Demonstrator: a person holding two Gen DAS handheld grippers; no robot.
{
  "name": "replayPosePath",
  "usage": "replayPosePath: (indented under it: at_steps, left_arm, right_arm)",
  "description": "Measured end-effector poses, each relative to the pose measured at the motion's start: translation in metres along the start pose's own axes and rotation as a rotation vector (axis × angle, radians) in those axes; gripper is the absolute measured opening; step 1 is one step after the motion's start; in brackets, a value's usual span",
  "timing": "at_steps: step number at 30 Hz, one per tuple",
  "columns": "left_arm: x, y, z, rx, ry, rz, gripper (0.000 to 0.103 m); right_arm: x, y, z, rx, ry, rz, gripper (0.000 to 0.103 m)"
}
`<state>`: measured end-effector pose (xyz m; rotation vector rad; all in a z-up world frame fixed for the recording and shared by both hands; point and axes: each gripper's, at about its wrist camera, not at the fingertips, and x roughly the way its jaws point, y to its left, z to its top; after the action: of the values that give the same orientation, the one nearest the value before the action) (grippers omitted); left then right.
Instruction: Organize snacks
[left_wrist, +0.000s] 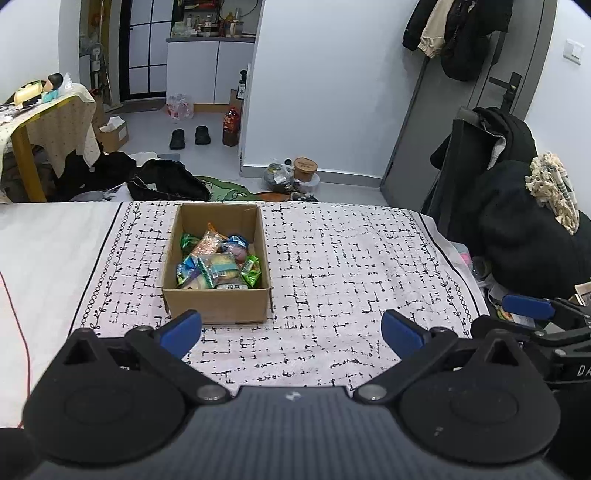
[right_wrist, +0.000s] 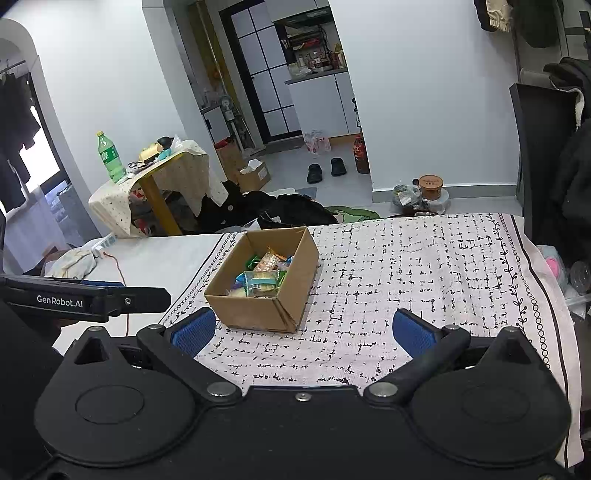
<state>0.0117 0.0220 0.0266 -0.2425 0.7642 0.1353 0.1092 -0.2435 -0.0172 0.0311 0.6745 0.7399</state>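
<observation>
Left tongs (left_wrist: 291, 330) and right tongs (right_wrist: 304, 330) both spread wide, empty, short of the snack-filled cardboard box (left_wrist: 218, 301).

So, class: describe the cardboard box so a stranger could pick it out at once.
Start at the patterned cloth spread over the bed. On its left part sits an open brown cardboard box holding snack packets. It is the only box on the cloth.
</observation>
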Motion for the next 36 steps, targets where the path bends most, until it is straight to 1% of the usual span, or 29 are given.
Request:
replayPosePath:
  at_steps: [10,36]
  left_arm:
    - [-0.0005,-0.0006,0.0013,0.005,0.001,0.017,0.103]
    - [-0.0028,0.0026,0.0028,0.014,-0.003,0.029,0.103]
  right_arm:
    - [0.0003,-0.0008,-0.0003,-0.001,-0.001,0.001,0.103]
    - [0.0006,0.0,0.0,-0.003,-0.002,-0.002,0.103]
